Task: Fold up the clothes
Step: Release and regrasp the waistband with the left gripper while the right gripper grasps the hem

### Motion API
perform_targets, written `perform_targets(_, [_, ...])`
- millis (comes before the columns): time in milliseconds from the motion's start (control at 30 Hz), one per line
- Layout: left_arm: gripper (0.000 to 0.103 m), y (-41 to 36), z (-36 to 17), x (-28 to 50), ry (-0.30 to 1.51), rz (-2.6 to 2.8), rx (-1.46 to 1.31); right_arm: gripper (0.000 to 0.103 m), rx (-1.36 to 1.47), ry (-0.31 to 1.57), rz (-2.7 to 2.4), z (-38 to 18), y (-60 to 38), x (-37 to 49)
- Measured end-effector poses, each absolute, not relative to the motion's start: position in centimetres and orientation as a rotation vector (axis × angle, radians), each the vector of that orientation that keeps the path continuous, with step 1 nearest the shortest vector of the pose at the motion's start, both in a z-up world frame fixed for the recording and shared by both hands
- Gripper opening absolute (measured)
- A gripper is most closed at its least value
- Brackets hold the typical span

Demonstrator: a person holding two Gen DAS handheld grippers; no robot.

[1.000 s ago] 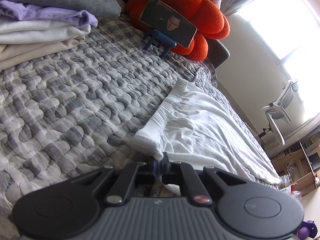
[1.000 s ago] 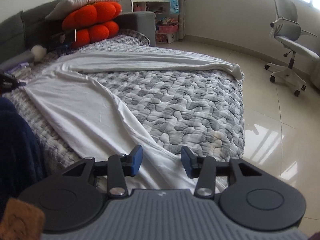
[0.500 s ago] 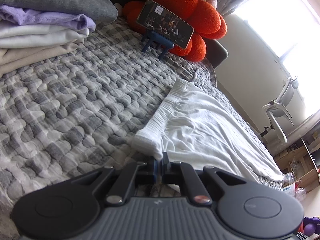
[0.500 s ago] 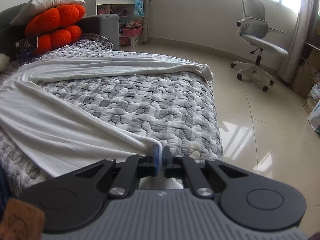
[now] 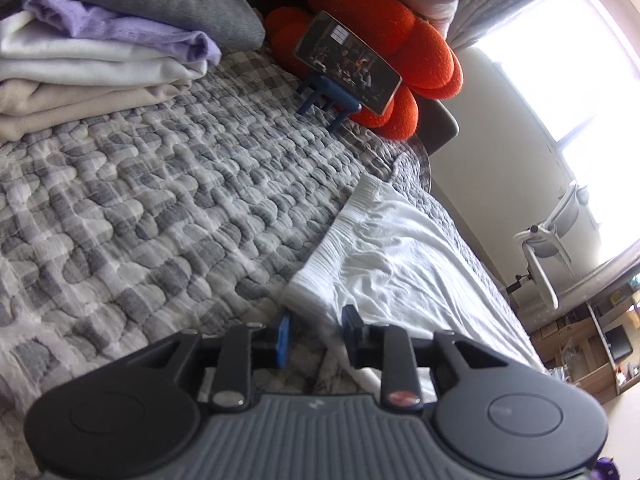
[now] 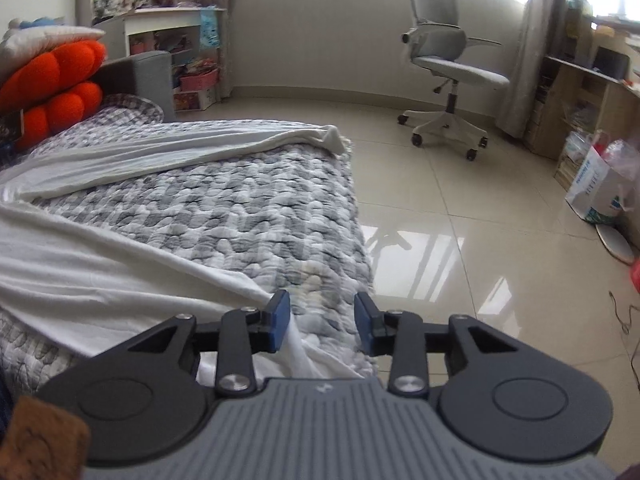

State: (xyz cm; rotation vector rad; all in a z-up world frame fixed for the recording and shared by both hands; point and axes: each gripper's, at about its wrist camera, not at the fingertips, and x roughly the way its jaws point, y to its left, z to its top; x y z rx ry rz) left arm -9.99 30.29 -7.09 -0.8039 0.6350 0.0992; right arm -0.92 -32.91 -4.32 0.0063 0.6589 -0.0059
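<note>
Two grippers low over the bed, and I'm scanning left to right. On my left view, a clothes stack (image 5: 92, 76) sits far left on the quilt (image 5: 160, 208), then a phone (image 5: 348, 66) propped against an orange cushion (image 5: 404, 40). My left gripper (image 5: 316, 336) is opening, the white garment's (image 5: 400, 264) waistband just ahead, nothing pinched. My right gripper (image 6: 322, 322) is opening too, a leg hem lying loose by its left pad. An office chair (image 6: 448, 60) stands off right.
</note>
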Motion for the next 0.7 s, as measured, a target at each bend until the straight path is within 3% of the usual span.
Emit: perform_targets(700, [0.035, 31.6, -6.1, -10.7, 0.622, 0.134, -0.860, 0.043, 0.601, 0.807, -0.171, -5.9, -40.7, -7.3])
